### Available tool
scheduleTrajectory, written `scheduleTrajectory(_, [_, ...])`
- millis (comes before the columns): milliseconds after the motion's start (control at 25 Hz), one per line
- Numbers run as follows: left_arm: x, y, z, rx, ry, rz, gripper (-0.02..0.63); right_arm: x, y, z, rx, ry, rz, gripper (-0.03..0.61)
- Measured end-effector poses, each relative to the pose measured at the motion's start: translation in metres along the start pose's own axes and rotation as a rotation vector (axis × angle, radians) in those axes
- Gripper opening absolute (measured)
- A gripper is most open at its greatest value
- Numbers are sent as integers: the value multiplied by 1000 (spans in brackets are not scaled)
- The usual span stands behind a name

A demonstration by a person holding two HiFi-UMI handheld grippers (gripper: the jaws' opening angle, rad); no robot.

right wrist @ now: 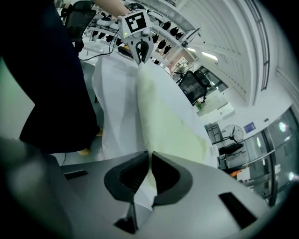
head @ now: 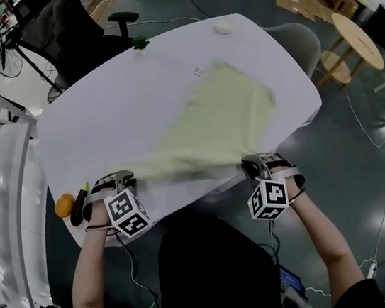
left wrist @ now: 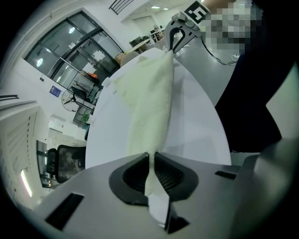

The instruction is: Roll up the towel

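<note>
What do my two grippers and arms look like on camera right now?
The left gripper and right gripper both have grey bodies with dark, ribbed pads. Each carries a white cube printed with black square markers, and a thin dark cable trails from each. The forearms are unsleeved, and the person wears a dark top.

Both my gripper views bulge like a fishbowl: lines bend and the corners beyond my jaws fall to black. Ahead of my left jaws the towel [left wrist: 150, 105] looks pale and soft, lit by bright windows [left wrist: 70, 42] far off to their left. Above my right jaws a ceiling light [right wrist: 209, 57] glares white. My own jaw housings sit in grey shade, slightly blurred. In the head view the table [head: 114, 111] is evenly lit, and the dark floor [head: 355, 161] glints.
</note>
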State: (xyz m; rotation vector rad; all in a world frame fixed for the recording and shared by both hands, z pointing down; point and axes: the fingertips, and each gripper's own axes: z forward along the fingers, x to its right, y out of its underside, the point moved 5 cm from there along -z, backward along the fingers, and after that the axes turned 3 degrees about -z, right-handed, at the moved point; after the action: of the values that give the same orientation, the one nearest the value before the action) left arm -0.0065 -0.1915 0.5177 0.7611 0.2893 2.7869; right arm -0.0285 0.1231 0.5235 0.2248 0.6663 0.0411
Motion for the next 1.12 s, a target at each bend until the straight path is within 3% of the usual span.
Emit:
scheduleTrajectory(240, [42, 5, 0, -16, 69, -8, 49, -31, 9, 4, -5, -96, -15, 29])
scheduleTrajectory(440, [37, 6, 1, -17, 144, -17, 49, -30, 11, 14, -1, -240, 4, 29])
scheduleTrajectory(760, [-2, 5, 0, 5, 465, -148, 49, 7, 14, 23, 25, -597, 110, 32])
scheduleTrajectory(880, [-22, 4, 11, 7, 532, -181, 49, 29, 19, 38, 16, -699, 189, 34])
scheduleTrajectory(1120, [-57, 1, 37, 25, 537, -203, 49, 72, 21, 71, -7, -686, 247, 35])
